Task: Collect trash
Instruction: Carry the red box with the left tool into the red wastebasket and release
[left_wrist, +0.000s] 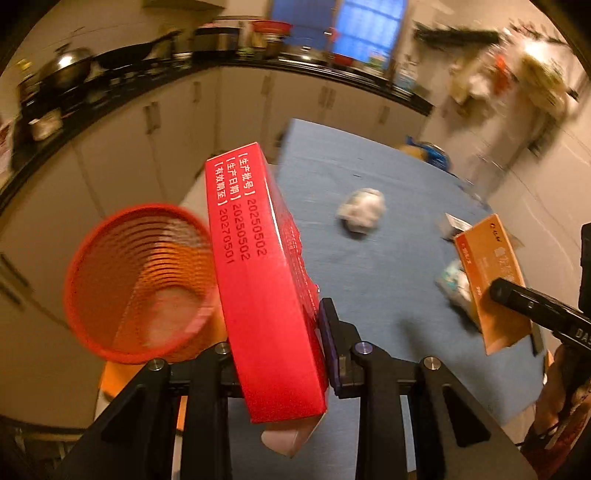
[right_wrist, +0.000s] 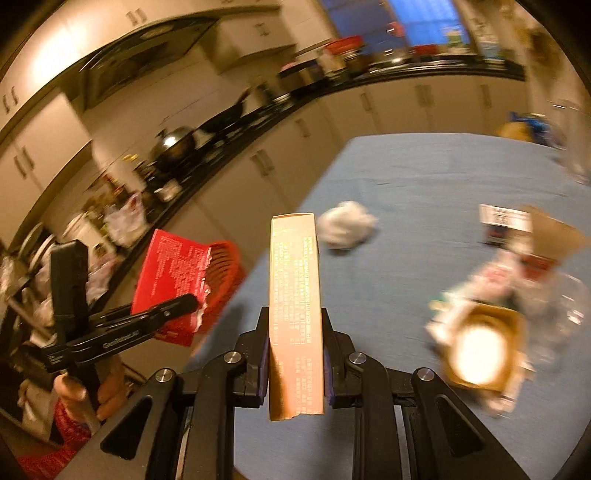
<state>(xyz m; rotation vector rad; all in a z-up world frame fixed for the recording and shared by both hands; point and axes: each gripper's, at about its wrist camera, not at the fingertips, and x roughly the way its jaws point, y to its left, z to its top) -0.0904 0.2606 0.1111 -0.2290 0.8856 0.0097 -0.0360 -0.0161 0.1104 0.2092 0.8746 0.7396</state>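
Red box (left_wrist: 258, 280), white date print, clamped upright.

On the red box (left_wrist: 264, 280), three lines are printed in white: 生产批号 20250502, 生产日期 20250502 and 有效期至 20270501. "GenRobot.AI" is lettered on the arm of the left claw (right_wrist: 192, 301). Dense small print on the pale box (right_wrist: 295, 314) cannot be made out.

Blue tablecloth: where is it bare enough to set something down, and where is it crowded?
The blue tablecloth is bare around the crumpled white paper wad and behind it toward the far edge. Crowded: the right side, with the open cardboard box, wrappers and clear plastic.
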